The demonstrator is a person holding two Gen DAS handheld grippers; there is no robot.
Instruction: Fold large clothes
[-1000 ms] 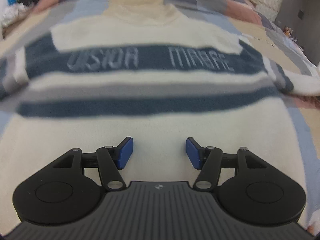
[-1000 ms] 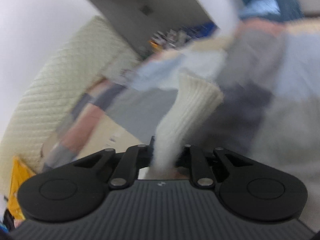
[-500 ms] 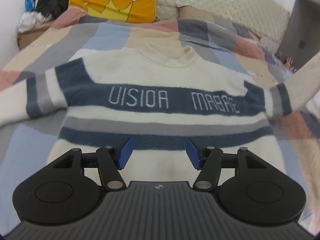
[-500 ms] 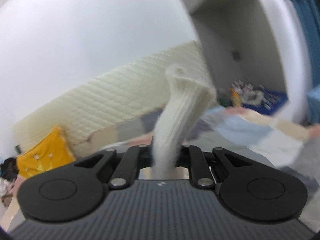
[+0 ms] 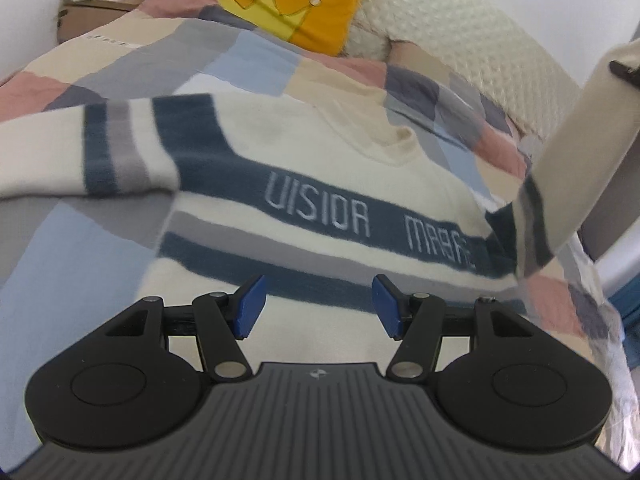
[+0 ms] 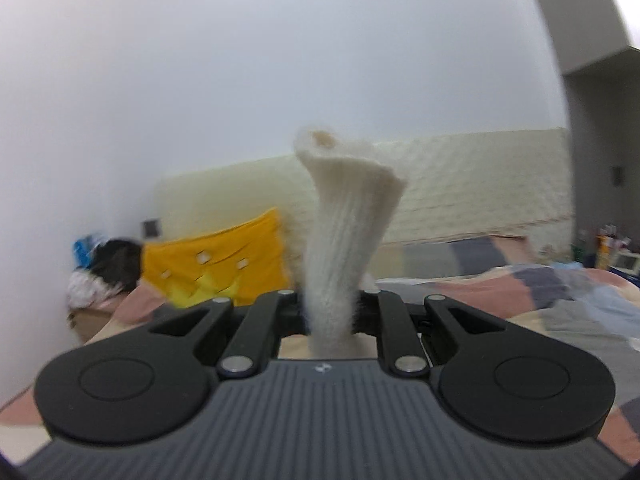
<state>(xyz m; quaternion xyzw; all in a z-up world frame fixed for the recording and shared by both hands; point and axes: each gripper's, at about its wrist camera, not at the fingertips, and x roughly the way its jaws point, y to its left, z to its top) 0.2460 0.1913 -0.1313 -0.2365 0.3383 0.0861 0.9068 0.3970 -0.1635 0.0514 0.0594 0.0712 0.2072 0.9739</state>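
Cream knit sleeve (image 6: pixel 344 240), pinched in right tongs (image 6: pixel 330 312), has risen above the sweater (image 5: pixel 320 208) lying flat on the bed (image 5: pixel 80 264), ready to fold inward; left tongs (image 5: pixel 318 312) hover spread over its hem.

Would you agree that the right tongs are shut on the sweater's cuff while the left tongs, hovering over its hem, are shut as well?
Not quite: the left tongs are open, their blue pads apart over the sweater, as the left wrist view shows. The rest holds: the right tongs are shut on the cuff, seen in the right wrist view.
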